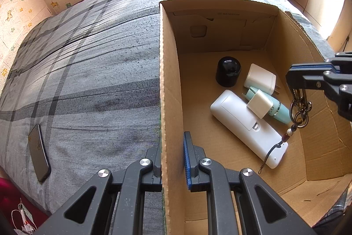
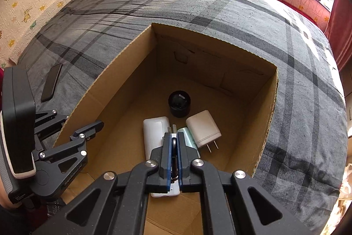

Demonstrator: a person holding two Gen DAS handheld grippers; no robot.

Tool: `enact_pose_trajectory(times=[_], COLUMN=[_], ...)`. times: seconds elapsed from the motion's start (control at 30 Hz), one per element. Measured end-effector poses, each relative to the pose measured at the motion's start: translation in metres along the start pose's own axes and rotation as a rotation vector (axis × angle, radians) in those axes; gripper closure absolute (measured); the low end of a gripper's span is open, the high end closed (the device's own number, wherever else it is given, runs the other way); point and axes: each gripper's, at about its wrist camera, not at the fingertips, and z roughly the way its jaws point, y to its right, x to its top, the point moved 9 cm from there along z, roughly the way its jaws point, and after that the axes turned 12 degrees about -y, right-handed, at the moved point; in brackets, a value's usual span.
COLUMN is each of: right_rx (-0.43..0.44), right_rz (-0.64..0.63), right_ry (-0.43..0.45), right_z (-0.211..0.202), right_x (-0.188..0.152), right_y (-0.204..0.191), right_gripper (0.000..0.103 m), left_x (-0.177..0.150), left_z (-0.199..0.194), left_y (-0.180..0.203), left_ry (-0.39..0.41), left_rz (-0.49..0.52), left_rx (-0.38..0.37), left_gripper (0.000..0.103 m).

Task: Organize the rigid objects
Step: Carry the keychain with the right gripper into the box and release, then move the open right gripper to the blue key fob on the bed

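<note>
Right gripper fingers are pinching a keyring, dangling it inside the cardboard box above the white case. Left gripper fingers are straddling the box's left wall, narrowly apart. Phone is lying on the plaid bedcover.

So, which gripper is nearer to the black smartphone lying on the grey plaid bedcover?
Left. The left gripper straddles the cardboard box wall facing the black smartphone; the right gripper hangs inside the box.
</note>
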Motion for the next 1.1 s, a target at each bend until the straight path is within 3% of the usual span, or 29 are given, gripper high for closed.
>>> enact_pose_trajectory(times=[0.37,0.67,0.73,0.8,1.1], right_rx=[-0.038,-0.019,-0.018,-0.014,-0.027], right_rz=[-0.012,-0.008,-0.01,-0.003,-0.009], right_ry=[-0.108,-0.131,-0.124,-0.113,-0.04], right_z=[0.038,0.044,0.041,0.038,0.014], right_x=[-0.014,-0.015,-0.014,-0.013,-0.008], right_y=[-0.004,-0.004,-0.005,-0.005,-0.006], right_gripper=[0.1,0.099,0.091,0.076,0.048], left_x=[0.0,0.0,0.0,-0.001,-0.001], left_z=[0.0,0.0,0.0,0.0,0.0], left_y=[0.0,0.0,0.0,0.0,-0.001], left_ry=[0.0,0.0,0.001,0.001,0.0], left_rz=[0.0,-0.001,0.0,-0.001,-0.003], left_rx=[0.0,0.001,0.002,0.002,0.002], left_gripper=[0.088,0.088,0.088,0.088,0.088])
